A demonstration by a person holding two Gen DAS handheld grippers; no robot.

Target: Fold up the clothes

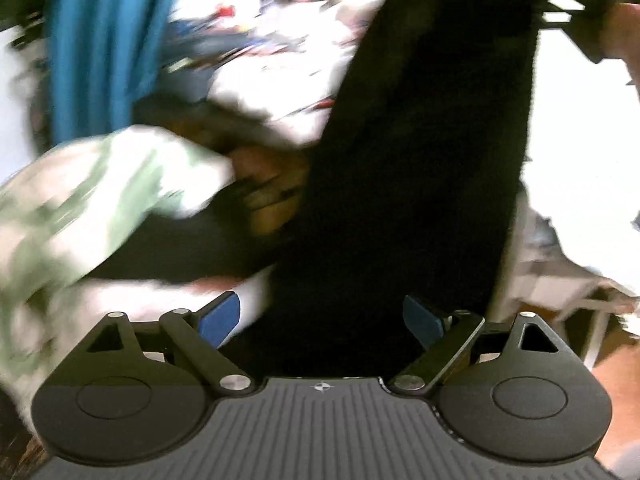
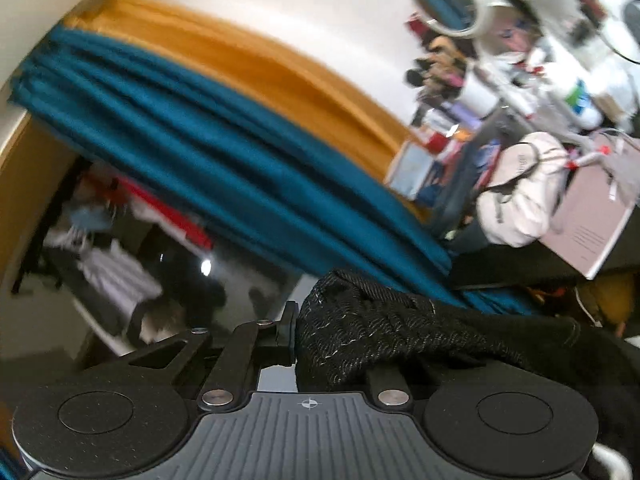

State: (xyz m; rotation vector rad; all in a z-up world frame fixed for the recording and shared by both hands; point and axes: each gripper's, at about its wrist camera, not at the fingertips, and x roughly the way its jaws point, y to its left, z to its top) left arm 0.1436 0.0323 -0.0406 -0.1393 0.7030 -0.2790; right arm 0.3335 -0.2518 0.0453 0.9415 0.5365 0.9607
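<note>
1. Cluttered room all round: teal curtain (image 2: 224, 152) with an orange curtain (image 2: 256, 64) behind it, and a crowded table (image 2: 592, 216) at the far right carrying a round mirror (image 2: 452, 4), a white bag (image 2: 524, 196) and small items I can't tell apart.
2. My right gripper (image 2: 294, 340) has its fingers together, clamped on an edge of the black garment (image 2: 380, 340). The dark herringbone weave bunches right at the fingertips and drapes off to the right over the gripper body.
3. Seen from the left wrist, the same black garment (image 1: 420, 160) hangs as a long dark column from the right gripper (image 1: 576, 4), top right, down to just in front of my left gripper (image 1: 322, 320).
4. My left gripper's blue fingers (image 1: 220, 316) stand wide apart. The cloth's lower end sits between them, but the pads are not pressing on it, so I judge nothing is held on that side.
5. A heap of other laundry lies at the left of that view, including a pale green garment (image 1: 100, 188); the blur hides detail.
6. Step in hand, as I read it: lifting one piece clear of the pile to open it out before folding.
7. Next I'd want the left fingers to close on a free edge or corner low on the hanging cloth, so both hands can spread it flat.
</note>
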